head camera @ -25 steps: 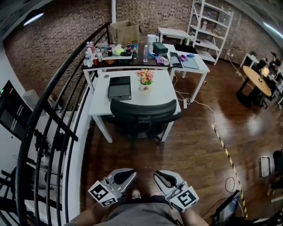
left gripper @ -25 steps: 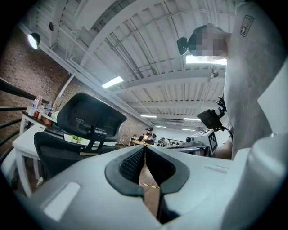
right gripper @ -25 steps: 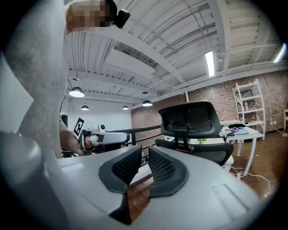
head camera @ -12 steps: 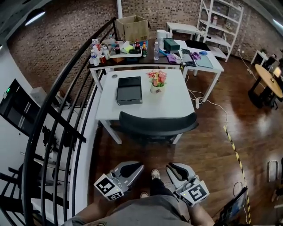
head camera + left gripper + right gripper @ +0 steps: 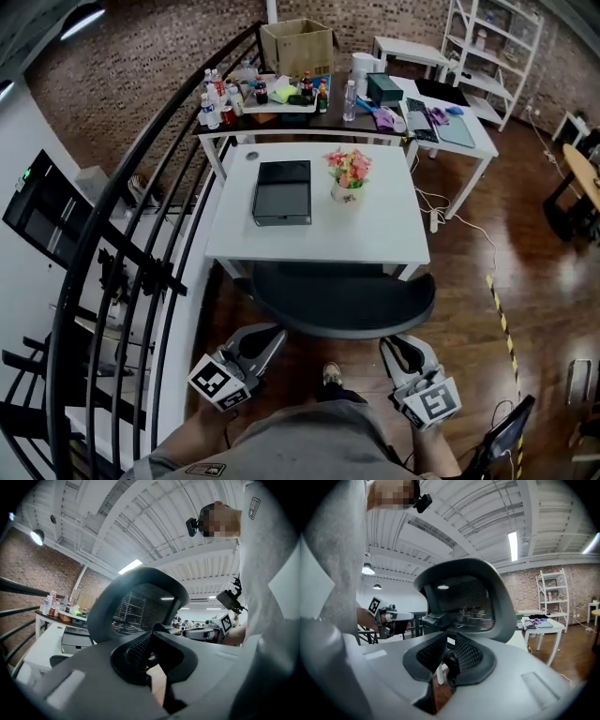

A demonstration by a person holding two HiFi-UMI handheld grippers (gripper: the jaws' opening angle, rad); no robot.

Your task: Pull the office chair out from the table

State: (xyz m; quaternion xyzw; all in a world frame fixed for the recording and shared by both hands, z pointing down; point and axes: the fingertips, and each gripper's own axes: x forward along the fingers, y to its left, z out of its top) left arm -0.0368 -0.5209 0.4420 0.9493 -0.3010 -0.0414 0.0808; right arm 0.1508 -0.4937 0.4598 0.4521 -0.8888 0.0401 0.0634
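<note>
Office chair (image 5: 342,302) is tucked under the white bench (image 5: 380,239), backrest toward us. Left claw (image 5: 266,337) and right claw (image 5: 397,347) are both closed and empty, just short of the backrest. Suggest opening both, clamping the rim symmetrically and pulling straight back to avoid yaw.

ahead: office chair (image 5: 342,300) against table (image 5: 375,234) | left: railing (image 5: 94,230) — right: open floor (image 5: 459,319)
</note>
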